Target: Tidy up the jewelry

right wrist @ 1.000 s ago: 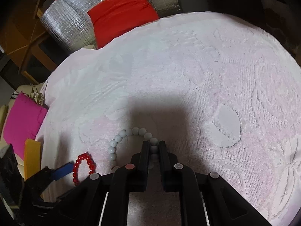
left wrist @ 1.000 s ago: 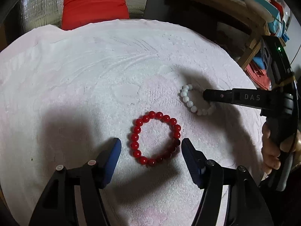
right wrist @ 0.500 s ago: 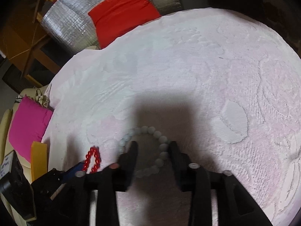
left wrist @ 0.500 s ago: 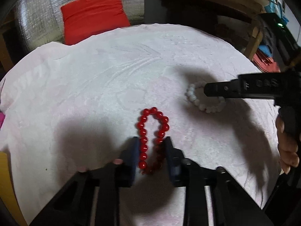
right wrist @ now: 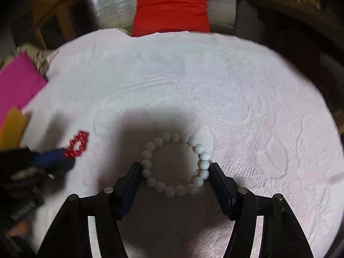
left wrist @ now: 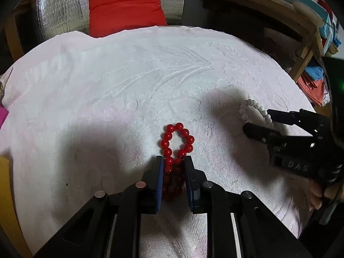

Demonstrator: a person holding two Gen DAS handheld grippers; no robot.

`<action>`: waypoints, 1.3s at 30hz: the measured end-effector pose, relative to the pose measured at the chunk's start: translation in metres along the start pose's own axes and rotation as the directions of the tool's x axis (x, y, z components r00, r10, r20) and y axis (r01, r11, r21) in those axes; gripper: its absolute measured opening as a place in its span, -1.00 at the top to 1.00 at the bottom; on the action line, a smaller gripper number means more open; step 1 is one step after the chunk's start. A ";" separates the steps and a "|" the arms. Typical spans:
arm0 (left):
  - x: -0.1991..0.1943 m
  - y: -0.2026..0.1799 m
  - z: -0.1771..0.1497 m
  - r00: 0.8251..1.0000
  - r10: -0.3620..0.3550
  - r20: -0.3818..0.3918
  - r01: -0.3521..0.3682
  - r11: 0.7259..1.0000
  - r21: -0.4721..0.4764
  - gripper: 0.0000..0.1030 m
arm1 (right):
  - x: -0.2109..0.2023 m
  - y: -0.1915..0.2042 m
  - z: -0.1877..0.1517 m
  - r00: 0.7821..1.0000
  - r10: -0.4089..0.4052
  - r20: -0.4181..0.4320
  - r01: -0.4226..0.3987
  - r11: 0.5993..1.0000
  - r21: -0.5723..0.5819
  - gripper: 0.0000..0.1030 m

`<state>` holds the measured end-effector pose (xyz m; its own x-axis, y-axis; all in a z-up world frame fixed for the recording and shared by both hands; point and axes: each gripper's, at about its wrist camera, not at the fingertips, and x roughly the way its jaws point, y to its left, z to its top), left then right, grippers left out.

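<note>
A red bead bracelet (left wrist: pixel 177 144) lies on the pale pink towel (left wrist: pixel 107 99). My left gripper (left wrist: pixel 173 172) is shut on it, squeezing it into a narrow loop whose far end pokes out ahead. It also shows small at the left of the right wrist view (right wrist: pixel 77 144). A white bead bracelet (right wrist: pixel 176 164) lies round on the towel. My right gripper (right wrist: pixel 175 167) is open, with a finger close on each side of the white bracelet. In the left wrist view the white bracelet (left wrist: pixel 253 109) sits at the right gripper's tips (left wrist: pixel 258 122).
A red cushion (left wrist: pixel 126 6) against silver foil stands behind the towel. Wooden shelves with stacked items (left wrist: pixel 309 21) are at the right. A pink cushion (right wrist: pixel 17 86) and a yellow item (right wrist: pixel 13 124) lie off the towel's left edge.
My left gripper has closed on the red bracelet, pressing it from round into a narrow loop. My right gripper has opened from shut and now straddles the white bracelet.
</note>
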<state>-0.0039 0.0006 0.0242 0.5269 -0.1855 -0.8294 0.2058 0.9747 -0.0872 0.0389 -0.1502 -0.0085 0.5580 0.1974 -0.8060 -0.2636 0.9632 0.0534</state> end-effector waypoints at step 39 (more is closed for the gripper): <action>-0.005 -0.010 -0.001 0.998 -0.065 0.000 0.065 0.998 -0.021 -0.12 | -0.005 -0.042 0.003 0.990 0.138 0.019 -0.140 0.972 0.188 0.59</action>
<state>-0.0091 -0.0078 0.0283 0.5127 -0.2484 -0.8218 0.2221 0.9630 -0.1525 0.0494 -0.1907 -0.0045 0.5310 0.3323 -0.7795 -0.1862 0.9432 0.2752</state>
